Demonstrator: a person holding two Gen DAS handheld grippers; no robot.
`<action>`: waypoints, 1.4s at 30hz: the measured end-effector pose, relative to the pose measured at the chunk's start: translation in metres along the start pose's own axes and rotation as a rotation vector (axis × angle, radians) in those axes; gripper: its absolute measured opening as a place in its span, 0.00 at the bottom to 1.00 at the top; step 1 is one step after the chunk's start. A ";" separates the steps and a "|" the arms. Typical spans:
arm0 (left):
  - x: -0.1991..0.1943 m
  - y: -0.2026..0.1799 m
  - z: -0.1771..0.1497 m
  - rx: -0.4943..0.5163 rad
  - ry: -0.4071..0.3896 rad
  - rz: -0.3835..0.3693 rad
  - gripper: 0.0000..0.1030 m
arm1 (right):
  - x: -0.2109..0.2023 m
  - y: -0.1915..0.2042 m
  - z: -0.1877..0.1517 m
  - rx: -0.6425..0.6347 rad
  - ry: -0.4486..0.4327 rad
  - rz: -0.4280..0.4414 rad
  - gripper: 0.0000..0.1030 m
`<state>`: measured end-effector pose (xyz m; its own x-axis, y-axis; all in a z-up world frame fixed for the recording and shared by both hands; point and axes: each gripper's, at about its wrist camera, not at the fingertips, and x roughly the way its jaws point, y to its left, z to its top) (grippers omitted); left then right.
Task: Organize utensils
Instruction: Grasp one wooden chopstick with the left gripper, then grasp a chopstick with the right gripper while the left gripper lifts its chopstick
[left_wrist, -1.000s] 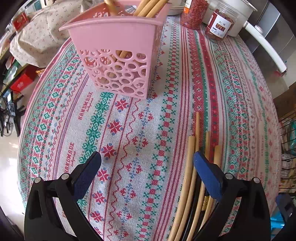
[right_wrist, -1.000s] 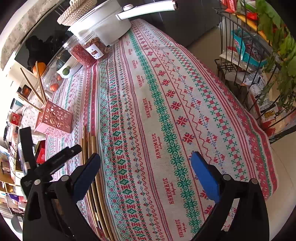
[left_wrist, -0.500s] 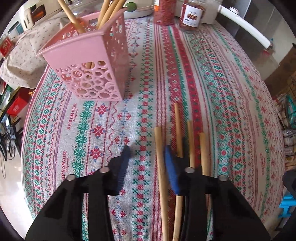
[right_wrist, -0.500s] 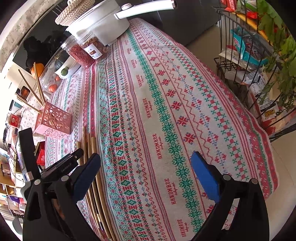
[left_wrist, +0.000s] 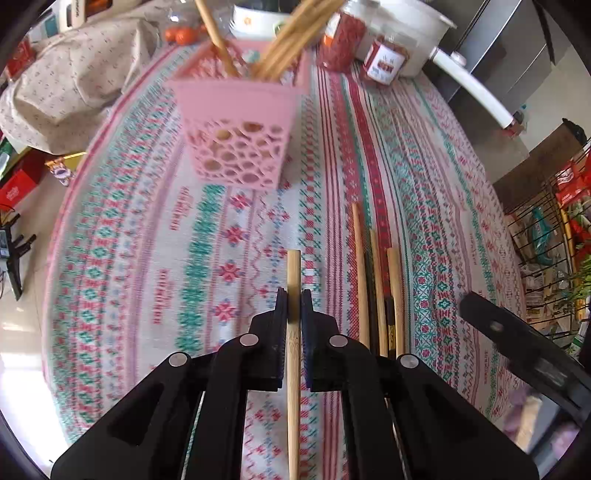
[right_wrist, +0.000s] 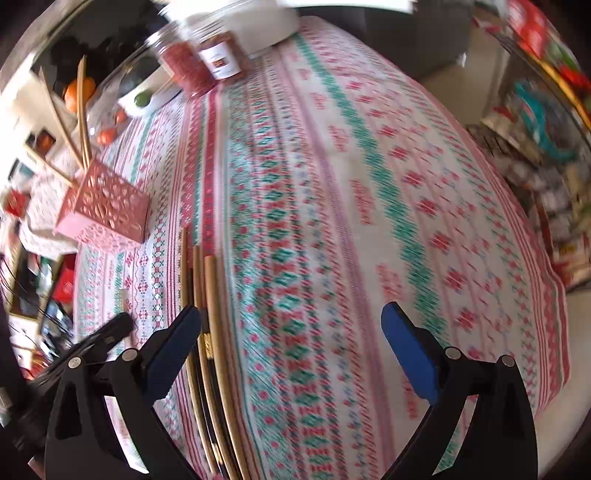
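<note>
Chopstick (left_wrist: 294, 273) sits pinched between the closed left tongs (left_wrist: 294, 306), while the right tongs (right_wrist: 291, 328) gape wide and empty above the table (right_wrist: 332, 184).

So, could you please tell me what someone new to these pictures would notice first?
Probably the left gripper, its jaws shut on a single bamboo chopstick in the near foreground. Just beyond stands the pink perforated basket with more chopsticks upright in it, on the patterned tablecloth. To the right, the remaining chopsticks lie side by side.
</note>
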<state>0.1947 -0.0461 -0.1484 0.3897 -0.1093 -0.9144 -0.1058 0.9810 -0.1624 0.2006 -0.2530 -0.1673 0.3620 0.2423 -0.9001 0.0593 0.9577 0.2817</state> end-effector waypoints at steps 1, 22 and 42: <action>-0.005 0.006 0.000 0.002 -0.014 0.002 0.06 | 0.003 0.007 0.000 -0.018 -0.008 -0.013 0.92; -0.055 0.064 -0.012 -0.024 -0.091 0.017 0.07 | 0.049 0.078 -0.004 -0.218 -0.052 -0.185 0.21; 0.009 0.081 -0.007 -0.133 0.089 0.088 0.40 | -0.042 0.042 -0.005 -0.101 -0.244 0.121 0.07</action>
<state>0.1833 0.0317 -0.1725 0.2922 -0.0438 -0.9554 -0.2584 0.9582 -0.1230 0.1835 -0.2220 -0.1196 0.5750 0.3231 -0.7517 -0.0863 0.9375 0.3370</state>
